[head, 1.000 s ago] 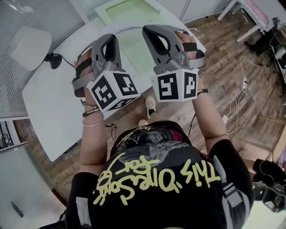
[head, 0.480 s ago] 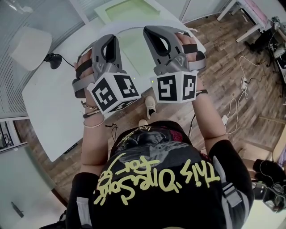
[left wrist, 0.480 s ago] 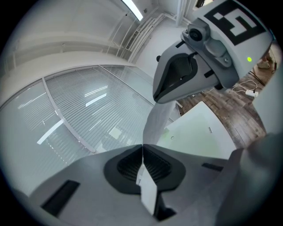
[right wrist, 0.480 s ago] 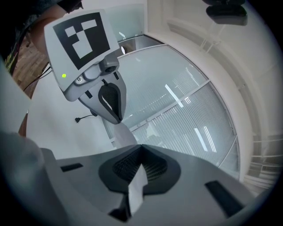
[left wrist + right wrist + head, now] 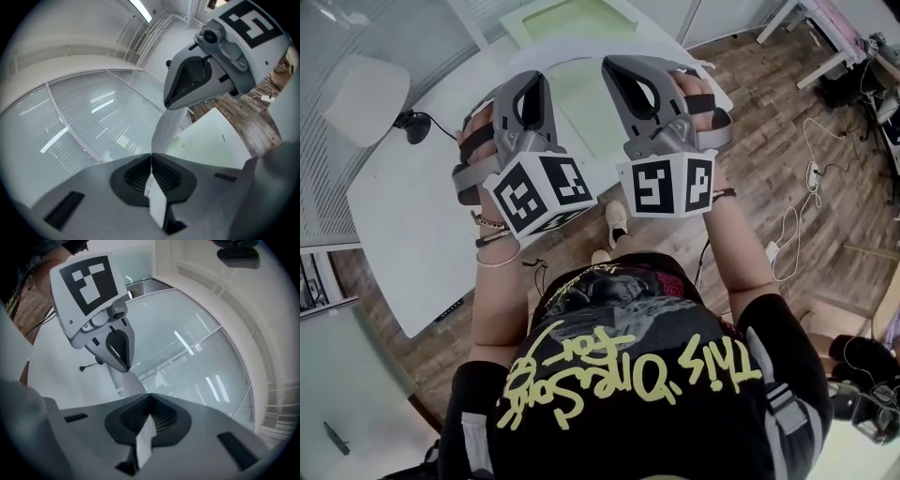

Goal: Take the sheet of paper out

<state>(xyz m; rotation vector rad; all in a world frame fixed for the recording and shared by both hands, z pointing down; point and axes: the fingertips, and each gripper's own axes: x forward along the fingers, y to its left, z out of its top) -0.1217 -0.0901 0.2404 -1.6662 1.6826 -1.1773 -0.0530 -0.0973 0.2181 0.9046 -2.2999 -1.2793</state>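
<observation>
In the head view I hold both grippers side by side over the white table (image 5: 403, 234). A white sheet of paper (image 5: 572, 60) arches between their tips. My left gripper (image 5: 528, 82) is shut on one edge of the sheet (image 5: 168, 129), and a white strip shows between its pads. My right gripper (image 5: 621, 67) is shut on the other edge of the sheet (image 5: 132, 383). Each gripper view shows the other gripper across the paper: the right gripper (image 5: 187, 89) and the left gripper (image 5: 119, 352). A pale green folder (image 5: 581, 108) lies on the table below the sheet.
A second green-framed pad (image 5: 572, 19) lies at the table's far end. A black plug with its cable (image 5: 412, 124) rests on the table at the left. White cables (image 5: 806, 178) trail over the wooden floor at the right. A glass wall with blinds (image 5: 93, 108) stands behind.
</observation>
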